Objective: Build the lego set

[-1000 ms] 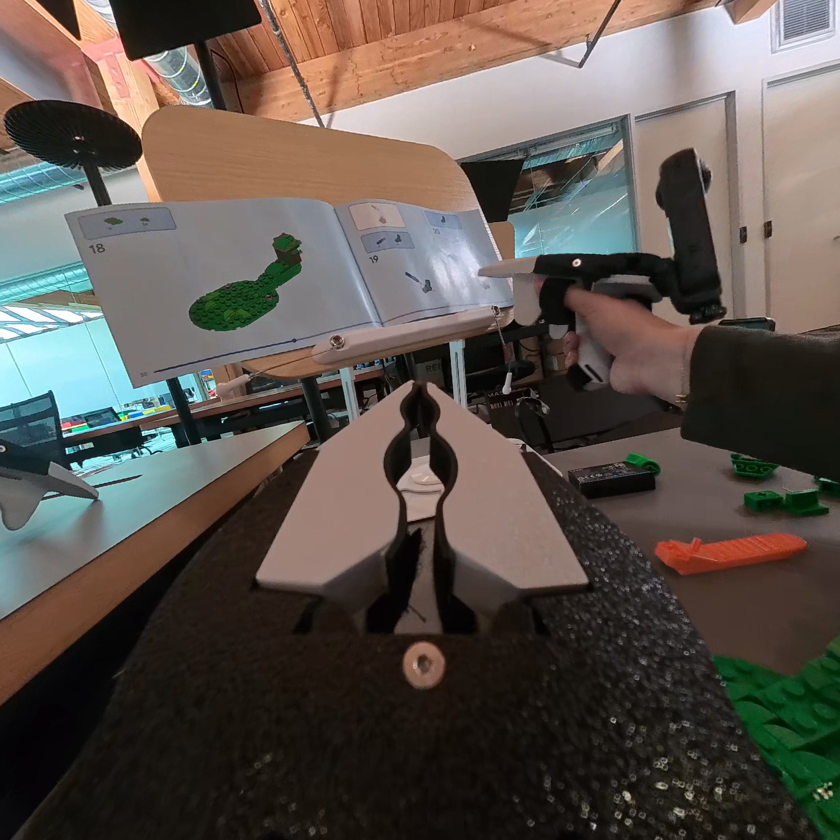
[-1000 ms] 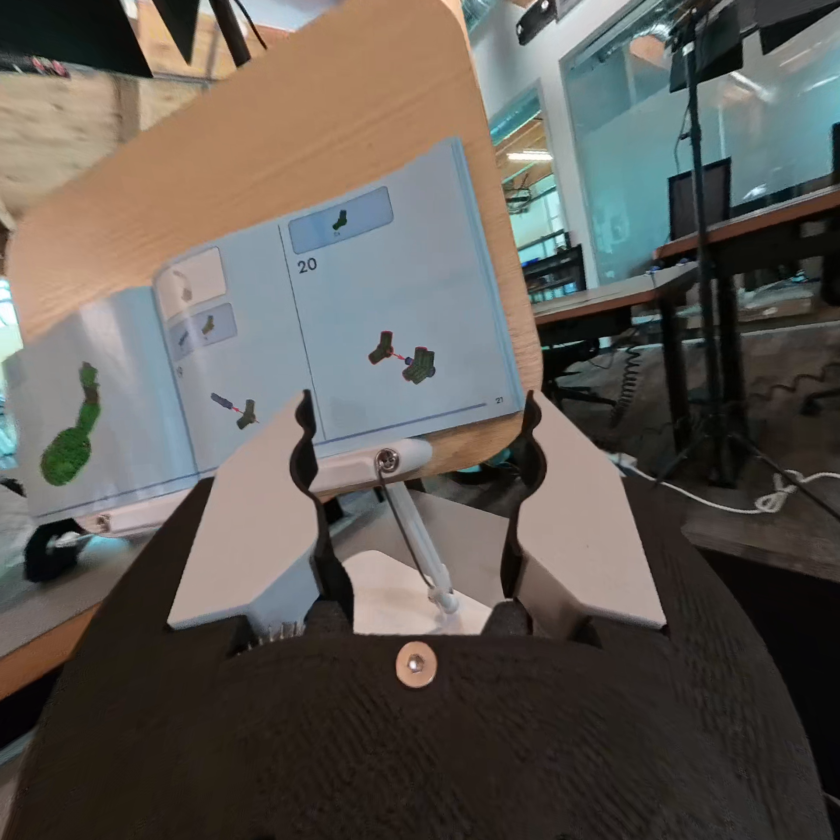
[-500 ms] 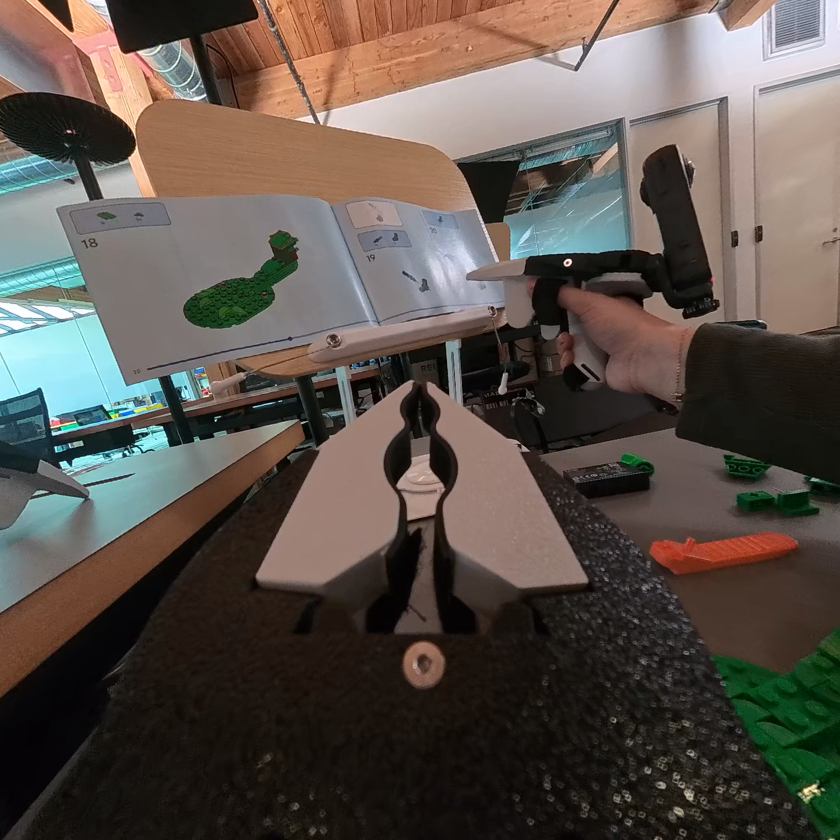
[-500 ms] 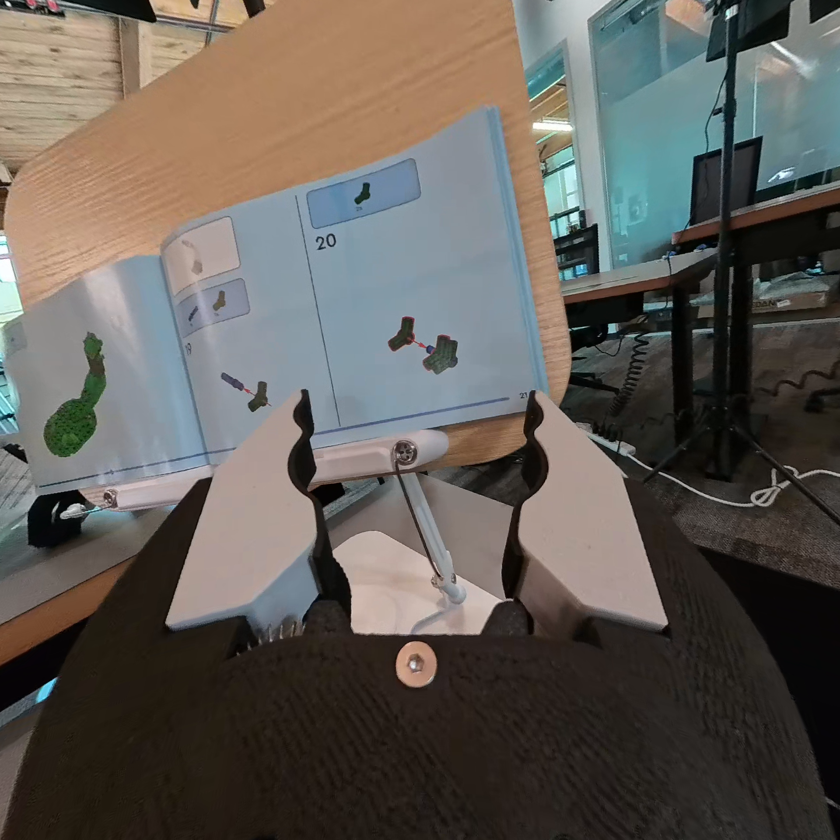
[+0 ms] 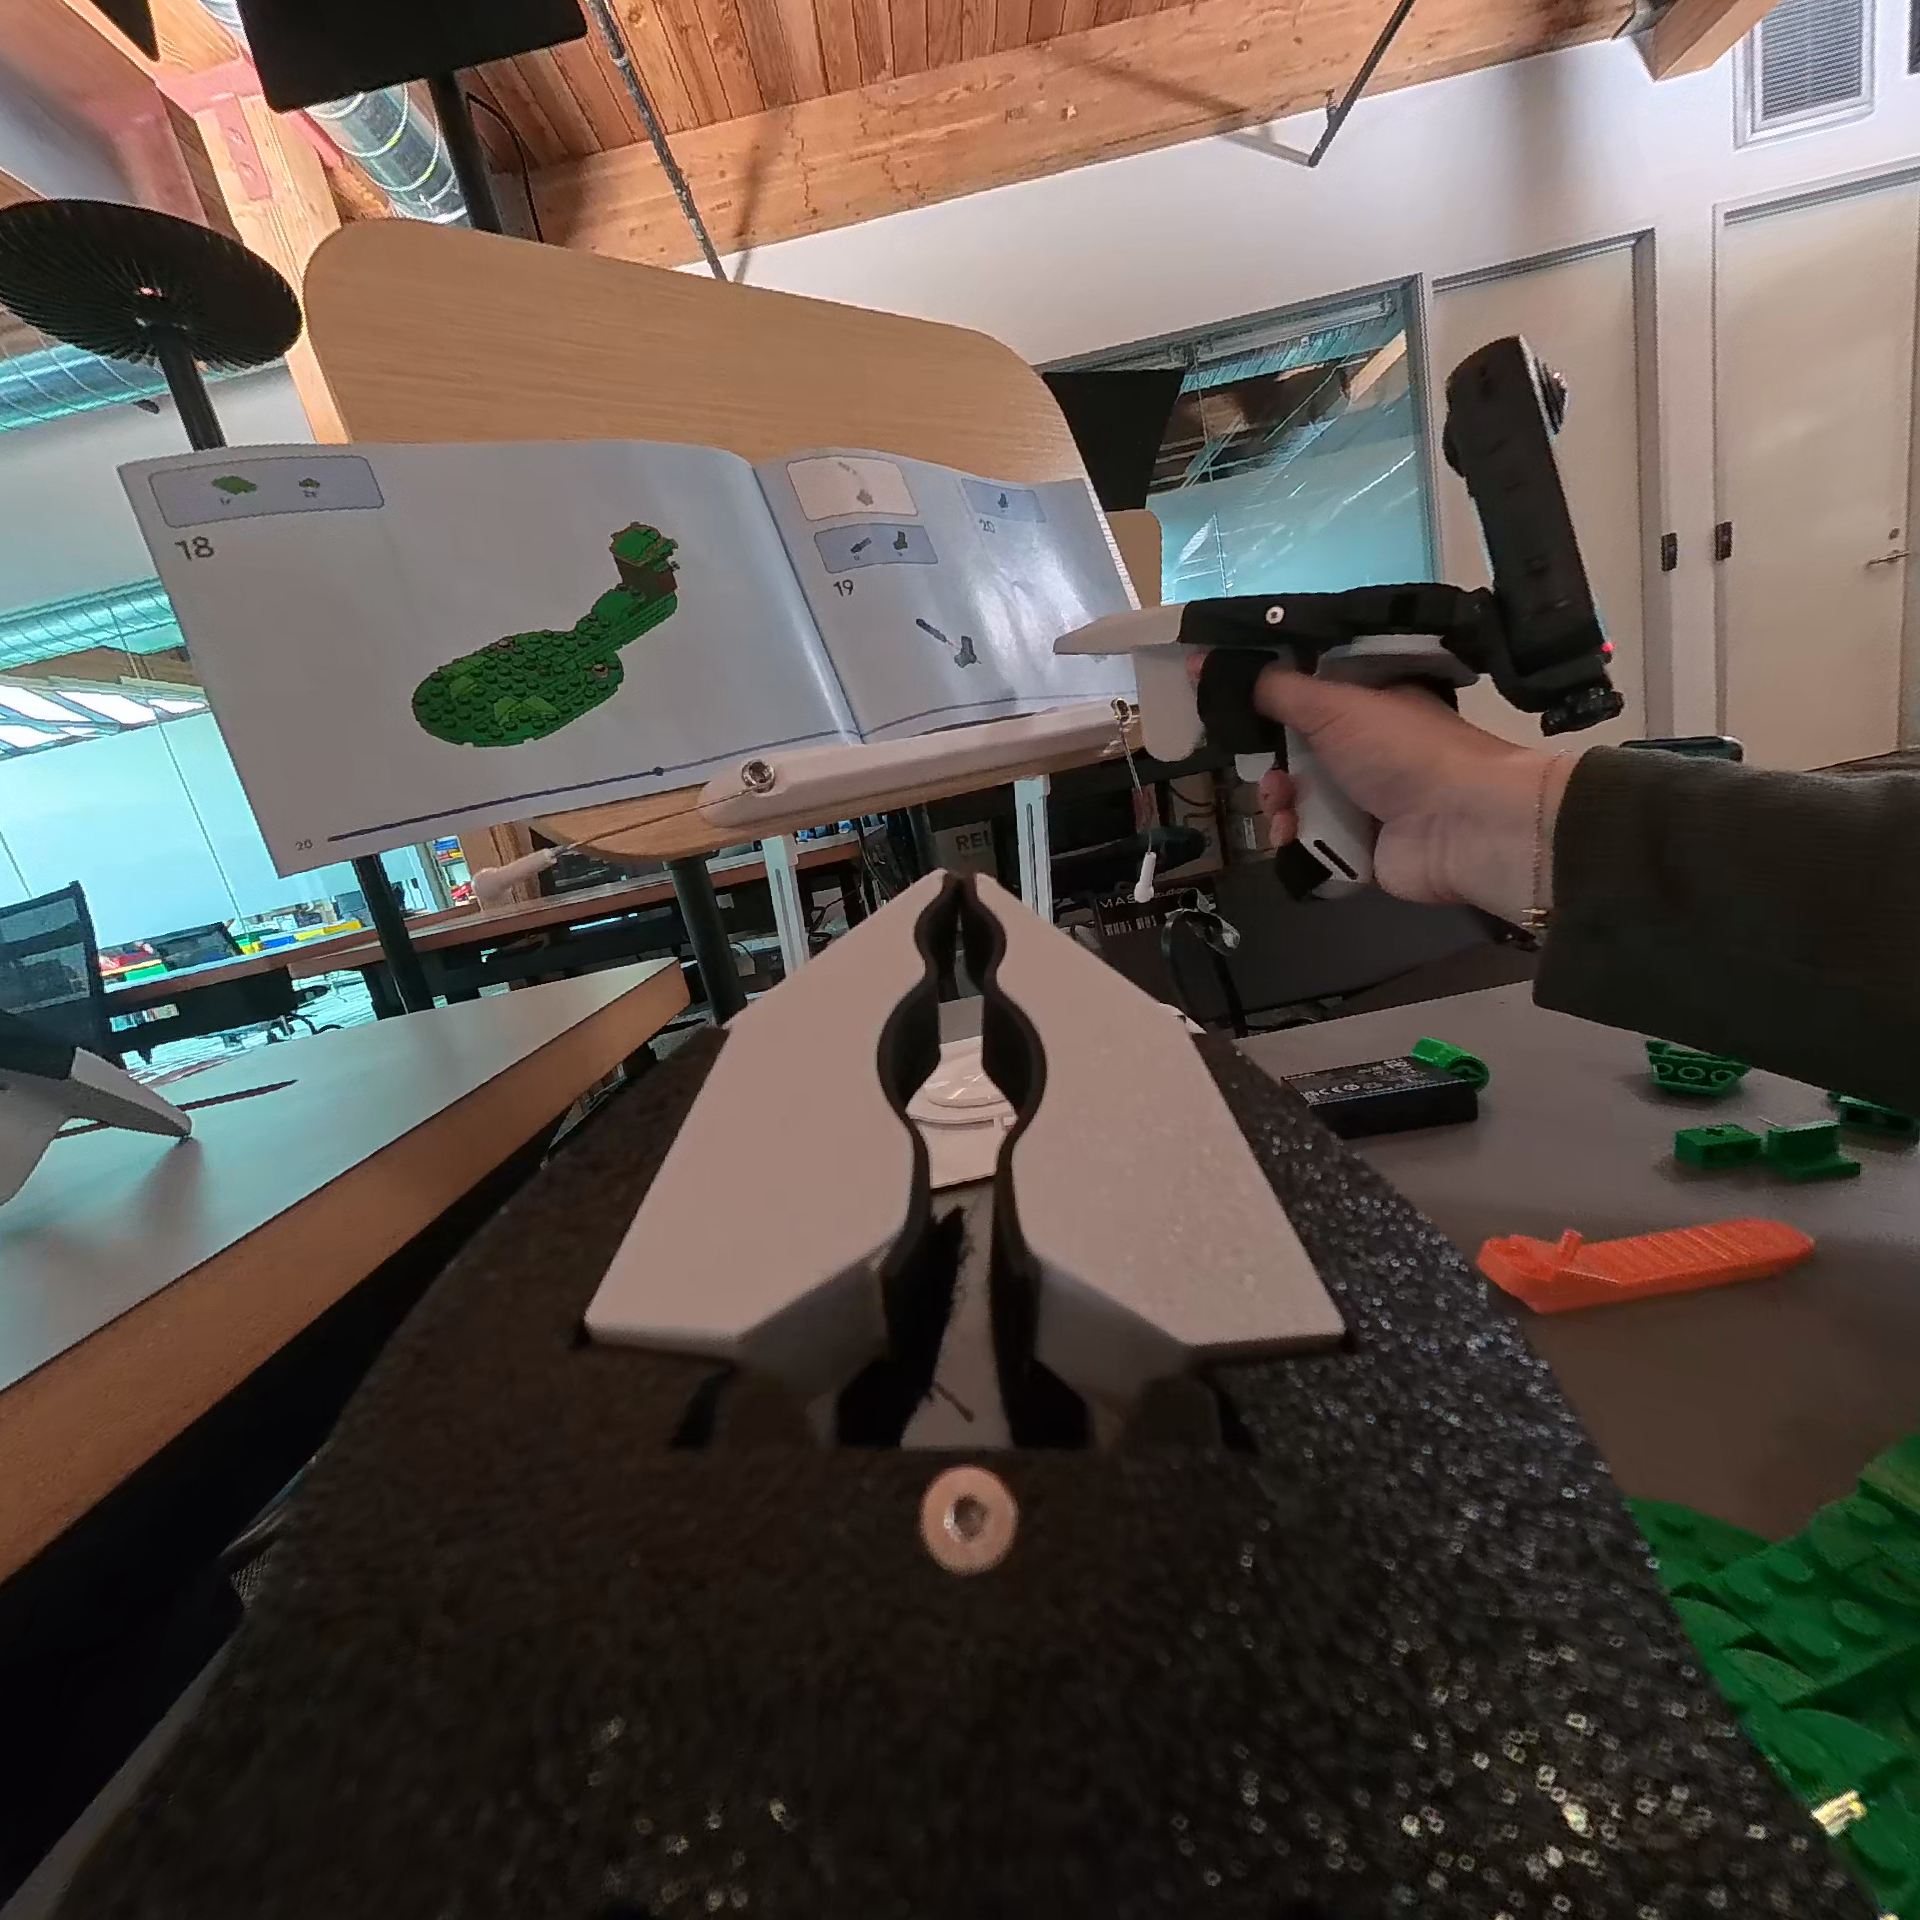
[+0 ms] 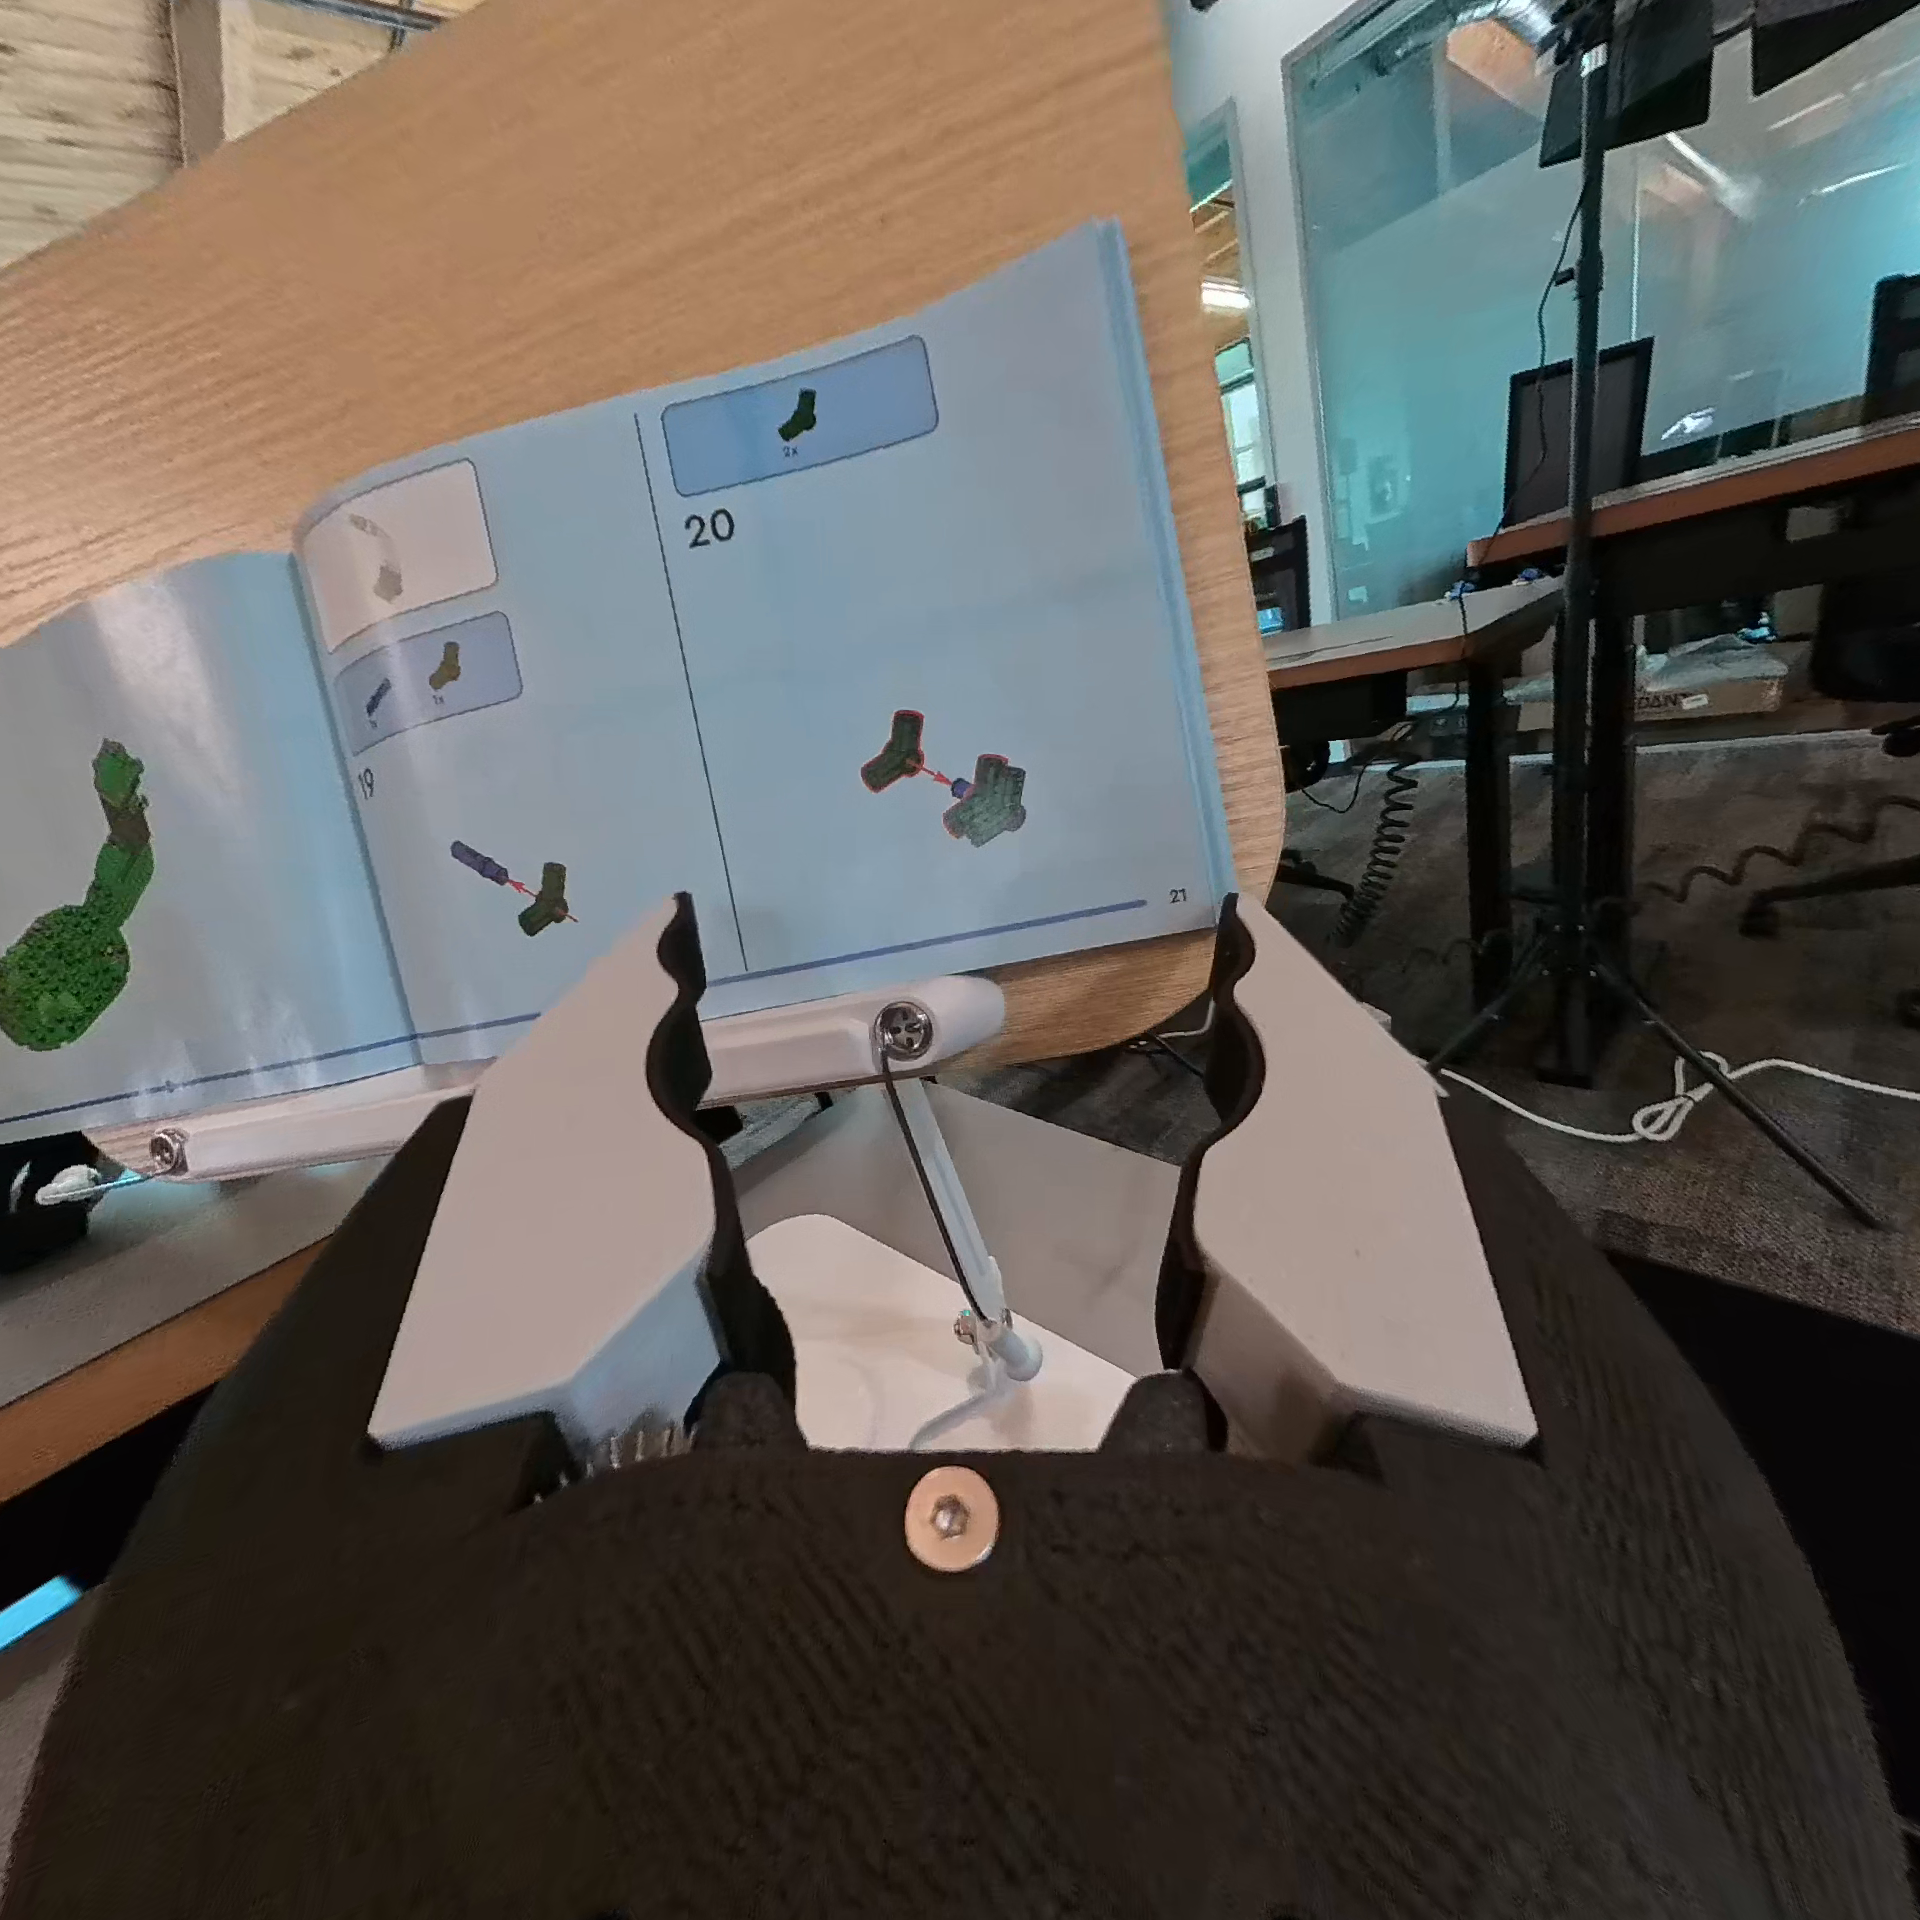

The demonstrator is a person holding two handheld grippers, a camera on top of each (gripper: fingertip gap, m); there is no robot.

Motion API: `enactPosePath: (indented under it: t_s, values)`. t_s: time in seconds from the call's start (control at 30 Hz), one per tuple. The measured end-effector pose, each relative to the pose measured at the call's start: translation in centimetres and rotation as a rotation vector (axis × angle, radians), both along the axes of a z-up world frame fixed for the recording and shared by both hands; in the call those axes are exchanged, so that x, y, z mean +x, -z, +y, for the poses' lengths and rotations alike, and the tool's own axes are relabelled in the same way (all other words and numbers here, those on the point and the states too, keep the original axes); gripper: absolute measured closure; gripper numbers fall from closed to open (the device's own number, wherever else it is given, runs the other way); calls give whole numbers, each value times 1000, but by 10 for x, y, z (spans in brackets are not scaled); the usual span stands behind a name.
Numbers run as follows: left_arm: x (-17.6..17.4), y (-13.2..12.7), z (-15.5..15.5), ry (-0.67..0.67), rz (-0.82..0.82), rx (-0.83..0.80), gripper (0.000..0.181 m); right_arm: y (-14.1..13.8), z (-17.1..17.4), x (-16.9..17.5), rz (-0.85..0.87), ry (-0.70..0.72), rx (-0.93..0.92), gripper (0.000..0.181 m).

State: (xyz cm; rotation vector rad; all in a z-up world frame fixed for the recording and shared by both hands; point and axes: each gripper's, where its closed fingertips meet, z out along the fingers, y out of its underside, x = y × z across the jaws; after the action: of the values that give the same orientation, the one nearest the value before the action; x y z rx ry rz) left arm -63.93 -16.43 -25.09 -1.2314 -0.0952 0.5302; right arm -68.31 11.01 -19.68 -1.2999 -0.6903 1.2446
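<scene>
While the right gripper [image 6: 951, 997], fingers spread and empty, faces the open booklet [image 6: 883, 665] and the left gripper [image 5: 961, 914] sits pressed together, only the green base [image 5: 1829, 1621] looks built; loose green pieces [image 5: 1756, 1143] wait on the desk [image 5: 1662, 1382].

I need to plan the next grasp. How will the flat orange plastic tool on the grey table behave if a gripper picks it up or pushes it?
The flat orange plastic tool looks rigid, so it probably will not flop. It lies flat and low on the grey table, so it would likely slide, not roll. Being thin, it seems light.
</scene>
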Motion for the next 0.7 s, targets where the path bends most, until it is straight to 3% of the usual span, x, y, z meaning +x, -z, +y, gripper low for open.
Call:
enactPosePath:
  t_s: [0.37, 0.57, 0.7]
  values:
    - [0, 0, 0, 4, -4, 1, 181, 0, -2, -1, 9, -17, -15, 81]
    - [0, 0, 0, 5, -6, 1, 181, -3, -1, 5, 36, -16, -22, 93]
    - [0, 0, 0, 6, -6, 1, 181, -6, 0, 12, 48, 0, -3, 117]
